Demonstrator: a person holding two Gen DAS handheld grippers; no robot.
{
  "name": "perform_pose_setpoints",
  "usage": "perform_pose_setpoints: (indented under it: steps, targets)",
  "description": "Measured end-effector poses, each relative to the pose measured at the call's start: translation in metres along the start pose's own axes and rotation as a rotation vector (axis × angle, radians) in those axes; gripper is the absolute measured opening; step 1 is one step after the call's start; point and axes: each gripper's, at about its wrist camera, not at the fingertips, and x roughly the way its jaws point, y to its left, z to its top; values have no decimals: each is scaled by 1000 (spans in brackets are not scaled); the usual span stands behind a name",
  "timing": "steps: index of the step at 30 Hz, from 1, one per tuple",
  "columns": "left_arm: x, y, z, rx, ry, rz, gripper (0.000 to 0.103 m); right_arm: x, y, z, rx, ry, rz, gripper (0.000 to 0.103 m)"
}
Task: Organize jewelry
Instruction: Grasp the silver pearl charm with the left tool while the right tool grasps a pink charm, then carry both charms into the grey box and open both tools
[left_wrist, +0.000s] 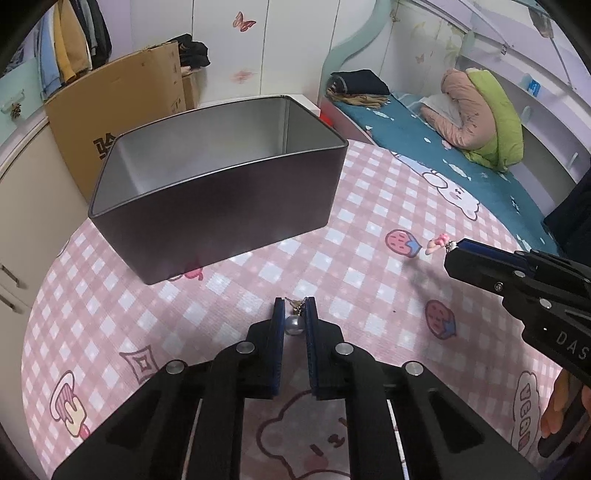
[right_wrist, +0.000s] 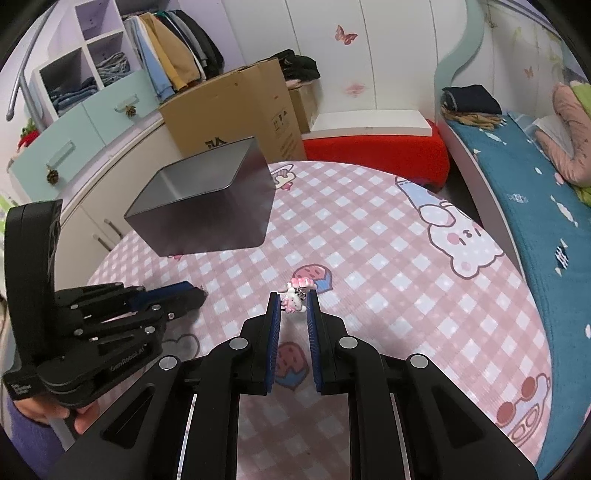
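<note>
An open dark metal tin with a bare silver inside stands on the pink checked tablecloth; it also shows in the right wrist view. My left gripper is shut on a pearl earring with a small gold hook, in front of the tin. My right gripper is shut on a pink and white charm, to the right of the tin. The charm sticks out of the right gripper's tips in the left wrist view. The left gripper appears at the left in the right wrist view.
A cardboard box stands behind the tin. A bed with a teal cover and folded bedding lies to the right. Cupboards and drawers run along the left, and a red stool with a white top is behind the table.
</note>
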Motion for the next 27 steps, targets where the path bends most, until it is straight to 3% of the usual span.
perform_pose_setpoints:
  steps: [5,15,21,27]
  targets:
    - [-7,4,-2,-13,-4,-43,9,-5,6,6,-11,-18,3,15]
    - [-76,27,21,-36,-153,-121,9,-29,33,40,-69,-97,14,15]
    - [-105,44,52,-40,-233,-100,9,-33,55,68,-105,-130,39,15]
    - [-82,63,80,-74,-179,-108,9,-18,74,92,-120,-117,76,15]
